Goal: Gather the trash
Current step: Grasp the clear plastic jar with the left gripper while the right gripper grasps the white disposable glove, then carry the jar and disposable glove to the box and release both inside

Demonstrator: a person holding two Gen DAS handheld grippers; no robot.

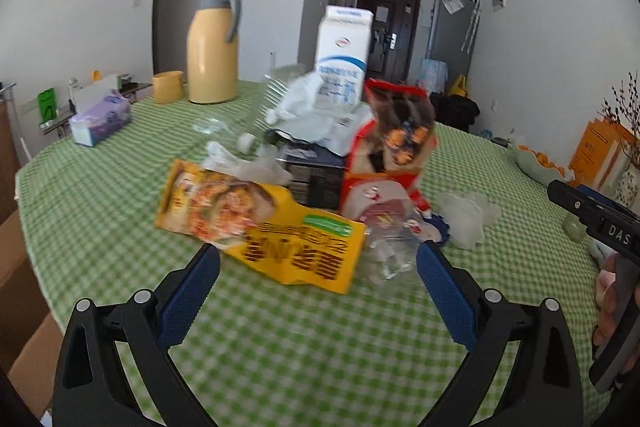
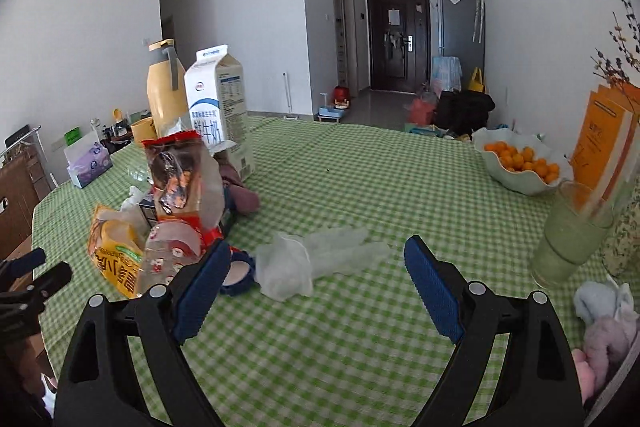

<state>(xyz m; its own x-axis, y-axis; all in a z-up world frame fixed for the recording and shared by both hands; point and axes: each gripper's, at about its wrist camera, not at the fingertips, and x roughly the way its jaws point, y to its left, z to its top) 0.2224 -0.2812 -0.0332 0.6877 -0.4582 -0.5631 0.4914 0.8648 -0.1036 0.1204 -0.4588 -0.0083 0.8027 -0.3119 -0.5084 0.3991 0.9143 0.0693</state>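
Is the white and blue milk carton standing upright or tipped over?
Upright. The white and blue milk carton stands with its gabled top upward, behind the pile of wrappers on the green checked tablecloth.

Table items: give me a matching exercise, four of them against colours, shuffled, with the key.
Things:
1. thermos jug
2. milk carton
3. tissue box
4. fruit in the bowl

Colours:
A. orange
B. purple
C. tan yellow with a grey handle
D. white with blue print

Pairs: 1-C, 2-D, 3-B, 4-A
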